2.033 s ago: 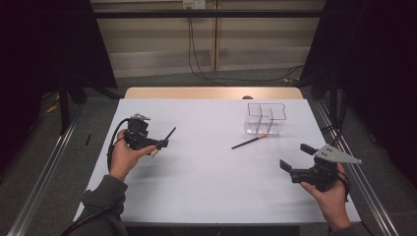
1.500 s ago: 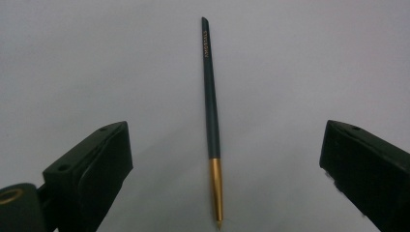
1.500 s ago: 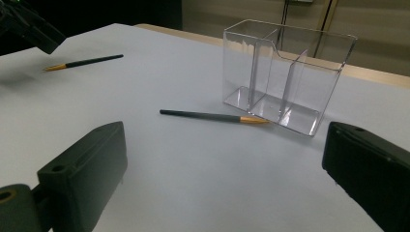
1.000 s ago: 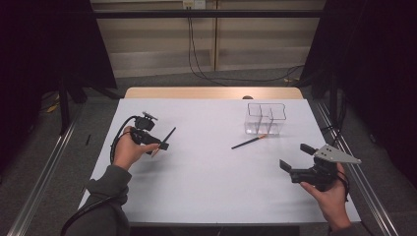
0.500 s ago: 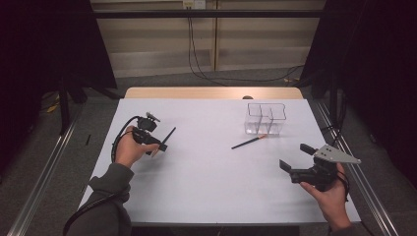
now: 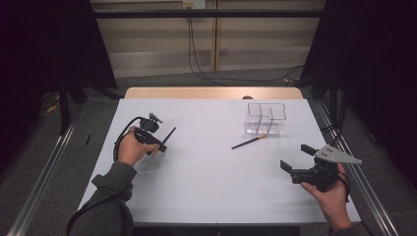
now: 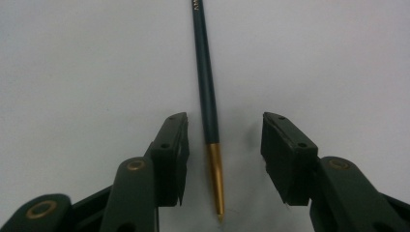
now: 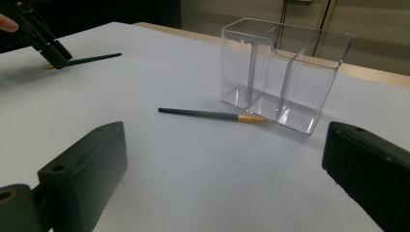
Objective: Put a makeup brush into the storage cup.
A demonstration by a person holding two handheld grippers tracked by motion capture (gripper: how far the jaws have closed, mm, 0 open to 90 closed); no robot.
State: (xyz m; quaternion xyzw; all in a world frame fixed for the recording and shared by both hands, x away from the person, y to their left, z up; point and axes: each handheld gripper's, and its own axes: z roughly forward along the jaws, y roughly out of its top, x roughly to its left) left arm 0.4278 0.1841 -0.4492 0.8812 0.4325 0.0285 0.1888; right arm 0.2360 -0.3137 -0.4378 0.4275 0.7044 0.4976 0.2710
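Two dark pens with gold tips lie on the white table. The left pen (image 6: 168, 137) (image 7: 207, 92) lies between the jaws of my left gripper (image 6: 160, 147) (image 7: 226, 125), which is open and held low over the table; its gold tip points back toward the gripper. Neither jaw touches it. The second pen (image 6: 250, 142) (image 8: 208, 115) lies just in front of a clear divided holder (image 6: 265, 118) (image 8: 285, 72), its gold tip by the holder's base. My right gripper (image 6: 296, 157) (image 8: 225, 145) is open and holds nothing, at the table's right front, facing that pen and holder.
The white table (image 6: 216, 182) has open room in its middle and front. The right gripper view also shows the left gripper (image 8: 43, 41) and the left pen (image 8: 94, 58) far off at the upper left. Dark curtains and a floor rail flank the table.
My left gripper has edged forward and right along the table, so its open jaws now straddle the left pen's gold end. The right gripper and both pens have stayed put.
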